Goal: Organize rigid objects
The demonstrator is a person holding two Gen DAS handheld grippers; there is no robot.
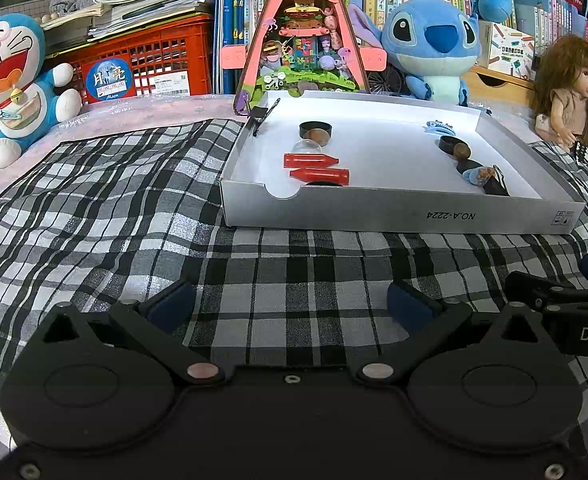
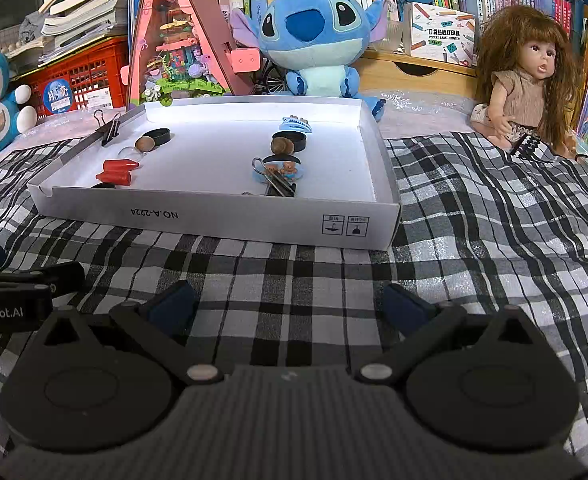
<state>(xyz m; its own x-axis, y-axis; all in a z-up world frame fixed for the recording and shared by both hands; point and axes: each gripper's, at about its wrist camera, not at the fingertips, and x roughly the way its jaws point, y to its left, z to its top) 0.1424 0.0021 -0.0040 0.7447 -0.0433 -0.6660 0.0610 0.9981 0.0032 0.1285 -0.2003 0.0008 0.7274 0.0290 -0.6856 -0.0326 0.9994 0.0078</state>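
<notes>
A shallow white cardboard tray (image 1: 406, 210) (image 2: 222, 216) lies on the plaid cloth ahead of both grippers. Inside, two red bottle-shaped pieces (image 1: 312, 160) (image 2: 120, 166) lie at the left by a clear dome (image 1: 308, 146). Black rings with brown balls (image 1: 319, 134) (image 2: 282, 145) sit further back. A blue hair clip (image 1: 440, 126) (image 2: 296, 123), a bear clip (image 2: 282, 170) and a black binder clip (image 1: 496, 186) (image 2: 280, 188) lie to the right. Another binder clip (image 1: 260, 114) (image 2: 108, 128) grips the tray's left wall. My left gripper (image 1: 290, 304) and right gripper (image 2: 290, 304) are open and empty, short of the tray.
A Doraemon plush (image 1: 12, 84), a red crate (image 1: 142, 68), a pink triangular toy house (image 1: 306, 32), a Stitch plush (image 2: 318, 36) and a doll (image 2: 530, 80) line the back before bookshelves. Plaid cloth (image 2: 494, 240) stretches right of the tray.
</notes>
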